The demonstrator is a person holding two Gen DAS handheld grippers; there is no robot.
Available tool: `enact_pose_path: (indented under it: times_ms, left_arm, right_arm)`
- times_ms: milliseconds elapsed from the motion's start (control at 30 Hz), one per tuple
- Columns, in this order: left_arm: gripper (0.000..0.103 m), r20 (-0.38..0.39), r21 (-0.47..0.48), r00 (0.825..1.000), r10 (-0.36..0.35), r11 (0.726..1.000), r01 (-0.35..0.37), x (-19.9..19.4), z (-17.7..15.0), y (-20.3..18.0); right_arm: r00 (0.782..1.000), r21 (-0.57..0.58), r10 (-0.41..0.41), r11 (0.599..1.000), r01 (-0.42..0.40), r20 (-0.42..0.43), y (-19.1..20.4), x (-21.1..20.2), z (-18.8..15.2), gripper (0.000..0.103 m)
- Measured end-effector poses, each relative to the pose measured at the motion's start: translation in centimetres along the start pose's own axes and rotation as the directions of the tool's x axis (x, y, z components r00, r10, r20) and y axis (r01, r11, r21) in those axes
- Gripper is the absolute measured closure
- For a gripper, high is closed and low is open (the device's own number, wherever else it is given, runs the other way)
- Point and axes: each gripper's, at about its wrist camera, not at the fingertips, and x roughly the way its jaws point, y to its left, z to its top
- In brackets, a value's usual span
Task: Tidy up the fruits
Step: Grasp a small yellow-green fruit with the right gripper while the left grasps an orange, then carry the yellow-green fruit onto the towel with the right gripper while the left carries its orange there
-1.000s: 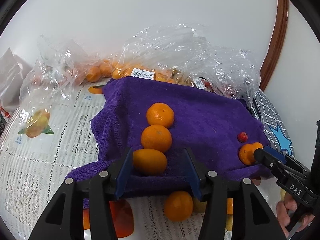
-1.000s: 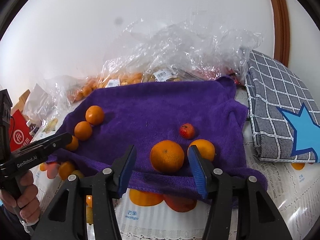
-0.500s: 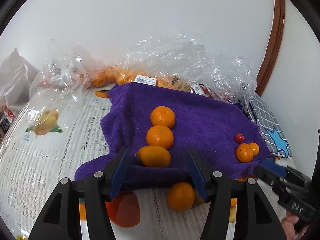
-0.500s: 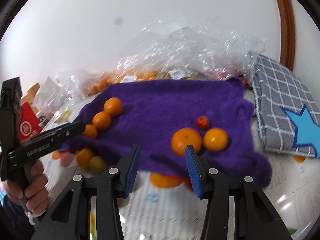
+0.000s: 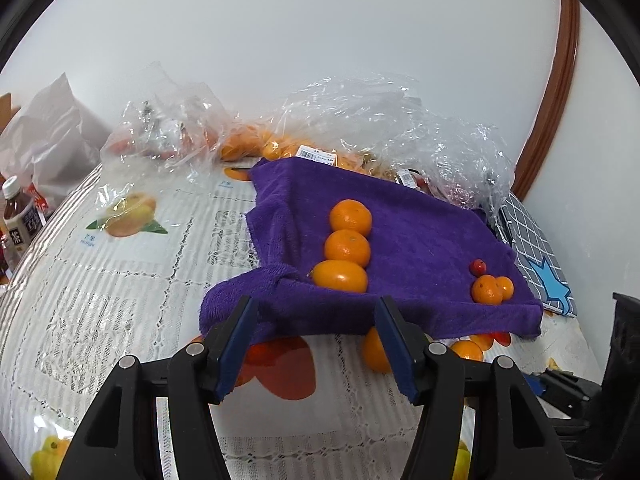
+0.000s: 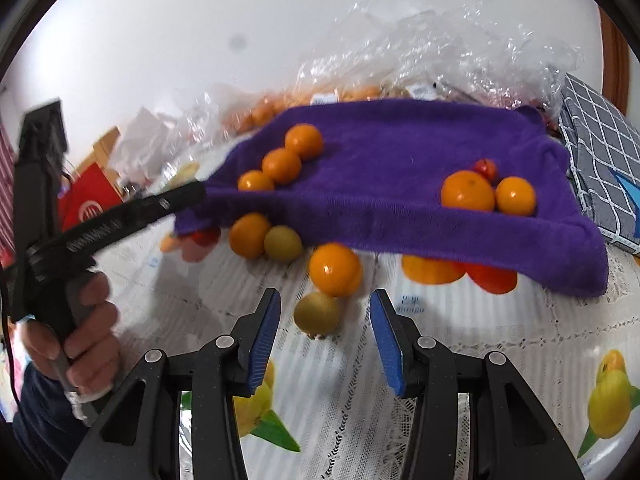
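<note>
the left gripper [image 5: 314, 344] has its two blue pads spread apart with nothing between them, and they have just been opening wider. it hangs over the near edge of the purple towel [image 5: 420, 232]. on the towel, three oranges [image 5: 347, 248] sit in a row that touches, running toward 12 o'clock from the left gripper. over at 3 o'clock on the towel there are two more oranges [image 5: 490, 289] and a tiny red fruit [image 5: 477, 267], close together.

the right gripper [image 6: 324, 336] is spread too, and its pads have just been closing a little. nothing is pinched yet. a small yellow-green fruit [image 6: 318, 312] lies on the white lace tablecloth [image 6: 500, 344] just past the pads at 12 o'clock, and a loose orange [image 6: 335, 269] sits right behind it, touching it. two more loose fruits lie at 10 o'clock by the towel's edge.

i think the yellow-green fruit is the next one to pick up. it looks light, round and smooth, so it can roll or slip away. it is likely a bit soft, so squeeze gently. take it across its fat middle, one pad on each side, and come down straight so the pads do not bump the orange behind it.

clear plastic bags [image 5: 400, 120] with more fruit lie at the far end.
</note>
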Motion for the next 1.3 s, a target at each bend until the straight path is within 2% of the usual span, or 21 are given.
enact_pose_path:
  times_ms: [33, 167, 200, 267, 467, 600, 667, 800, 900, 1033, 1300]
  left_arm:
    - [0.044, -0.001, -0.003, 1.000, -0.003, 1.000, 0.003, -0.1, 0.0, 0.1]
    - [0.044, -0.014, 0.001, 1.000, -0.017, 1.000, 0.017, 0.1, -0.1, -0.2]
    - [0.044, -0.019, 0.006, 1.000, -0.021, 1.000, 0.022, 0.2, -0.2, -0.4]
    - [0.044, -0.031, 0.024, 0.999, -0.040, 0.999, 0.041, 0.3, -0.4, -0.9]
    - [0.044, -0.080, 0.069, 0.993, -0.085, 0.993, 0.091, 1.1, -1.1, -2.8]
    - [0.046, -0.102, 0.034, 0.987, -0.123, 0.991, 0.127, 1.7, -1.3, -3.2]
    - [0.050, -0.120, 0.022, 0.983, -0.143, 0.989, 0.146, 2.2, -1.3, -3.4]
    - [0.065, -0.160, 0.023, 0.980, -0.119, 0.992, 0.125, 3.2, -1.6, -3.7]
    - [0.073, -0.177, 0.007, 0.977, -0.120, 0.992, 0.123, 3.6, -1.7, -3.4]
    - [0.074, -0.171, -0.005, 0.977, -0.127, 0.992, 0.128, 3.3, -1.8, -3.2]
    - [0.074, -0.125, -0.056, 0.988, -0.087, 0.995, 0.080, 1.2, -1.6, -1.4]
  right_arm:
    - [1.000, -0.006, -0.005, 1.000, 0.005, -0.012, 0.1, 0.2, -0.1, 0.064]
    - [0.998, -0.031, -0.031, 0.999, 0.029, -0.055, 0.6, 1.0, -0.3, 0.071]
    - [0.998, -0.045, -0.046, 0.998, 0.044, -0.048, 0.8, 0.9, -0.3, 0.076]
    - [0.998, -0.064, -0.039, 0.997, 0.036, -0.049, 1.2, 1.0, -0.4, 0.076]
    - [0.997, -0.074, -0.073, 0.994, 0.076, 0.037, 0.4, -1.3, -0.7, 0.076]
    - [0.982, -0.059, -0.161, 0.984, 0.167, 0.098, -2.7, -3.2, -0.8, 0.076]
    - [0.981, -0.008, -0.170, 0.985, 0.172, 0.095, -4.6, -3.4, -0.7, 0.076]
    - [0.986, 0.132, -0.136, 0.984, 0.123, 0.100, -7.5, -3.8, -0.9, 0.076]
    - [0.983, 0.145, -0.149, 0.980, 0.133, 0.109, -7.8, -4.0, -1.0, 0.076]
    - [0.985, 0.134, -0.150, 0.981, 0.137, 0.089, -7.6, -3.6, -0.8, 0.076]
    - [0.985, 0.159, -0.150, 0.978, 0.136, 0.084, -7.9, -3.4, -0.9, 0.076]
